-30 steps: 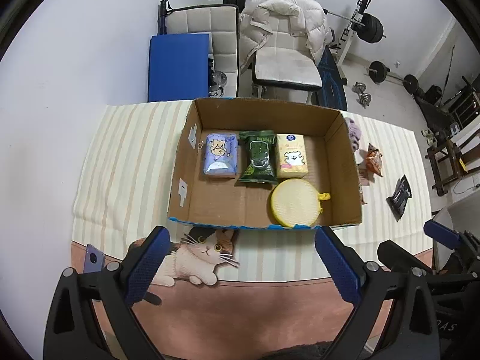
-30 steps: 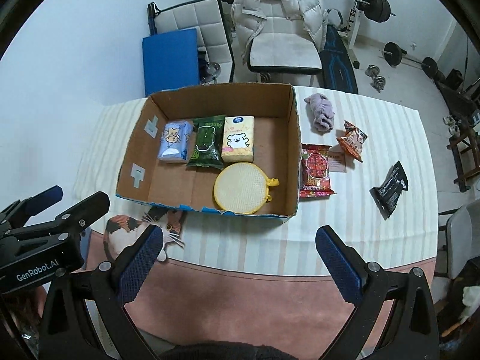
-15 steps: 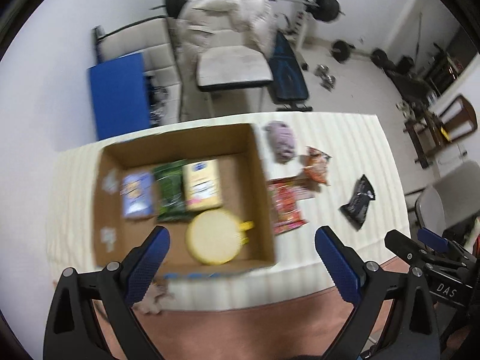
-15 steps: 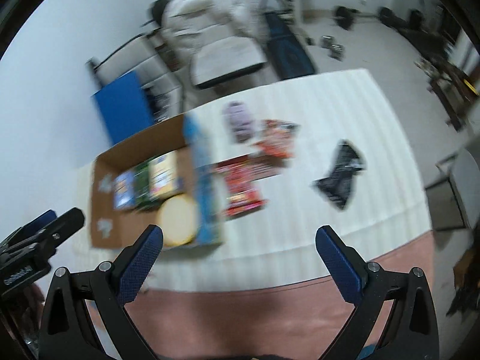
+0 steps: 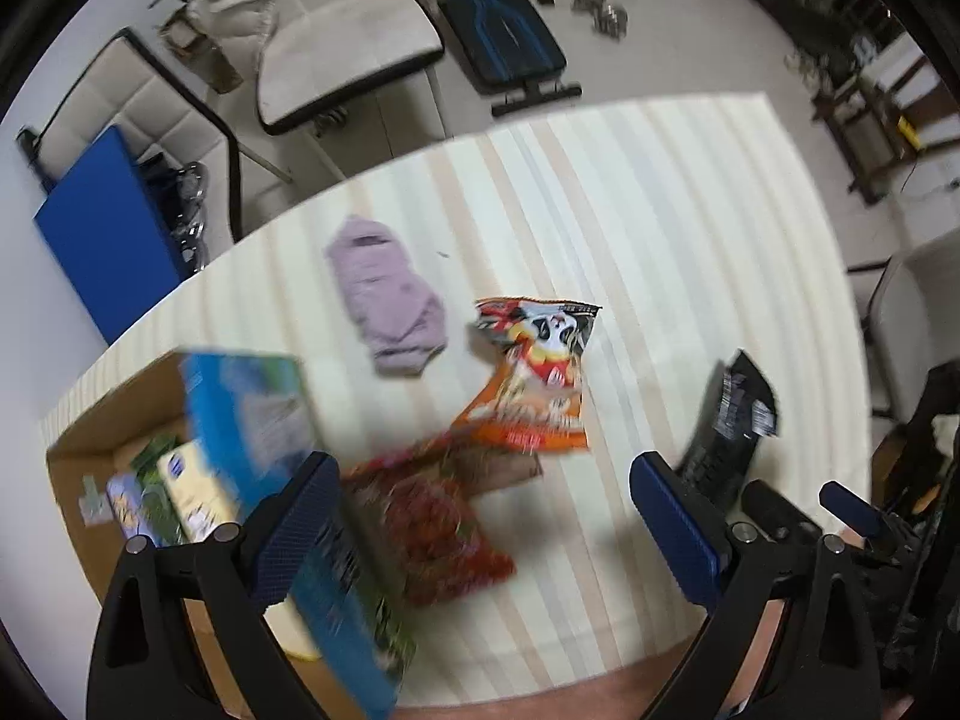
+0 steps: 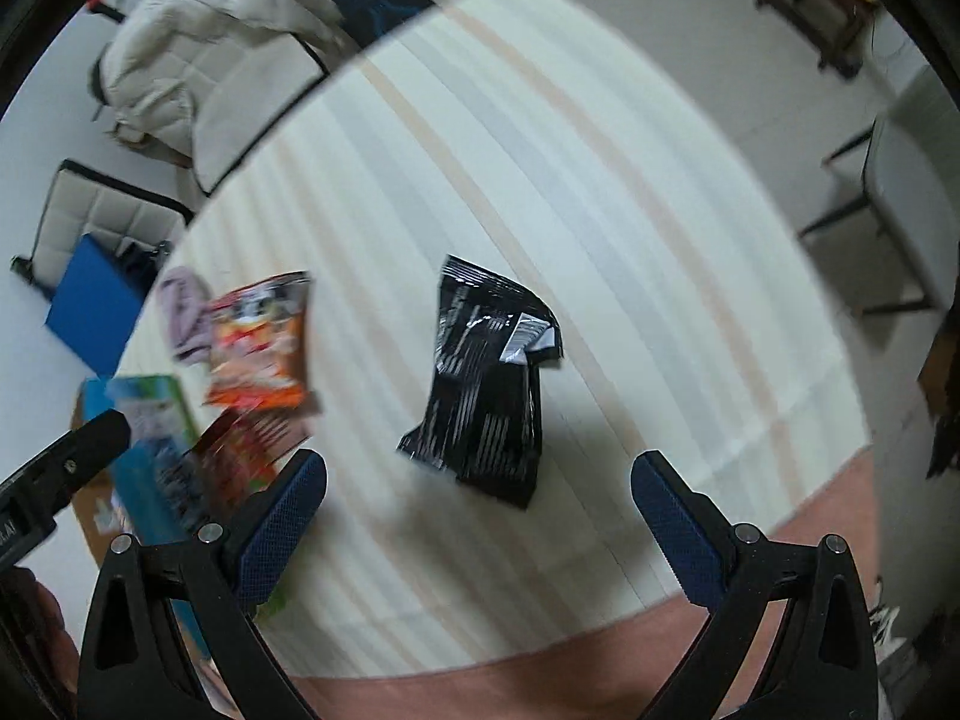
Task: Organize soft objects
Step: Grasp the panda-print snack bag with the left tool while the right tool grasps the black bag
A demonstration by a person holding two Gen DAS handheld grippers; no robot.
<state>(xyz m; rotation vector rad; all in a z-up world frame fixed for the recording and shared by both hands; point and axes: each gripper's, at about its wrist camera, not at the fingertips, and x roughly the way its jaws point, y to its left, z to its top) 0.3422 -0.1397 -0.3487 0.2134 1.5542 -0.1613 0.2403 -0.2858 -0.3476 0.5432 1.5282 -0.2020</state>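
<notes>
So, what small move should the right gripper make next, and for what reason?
Probably lower the right gripper toward the black packet and close on it. Its jaws stand wide open and empty, and the packet lies alone on the striped tablecloth, roughly centred ahead of them, apart from the orange snack bag and outside the cardboard box.
</notes>
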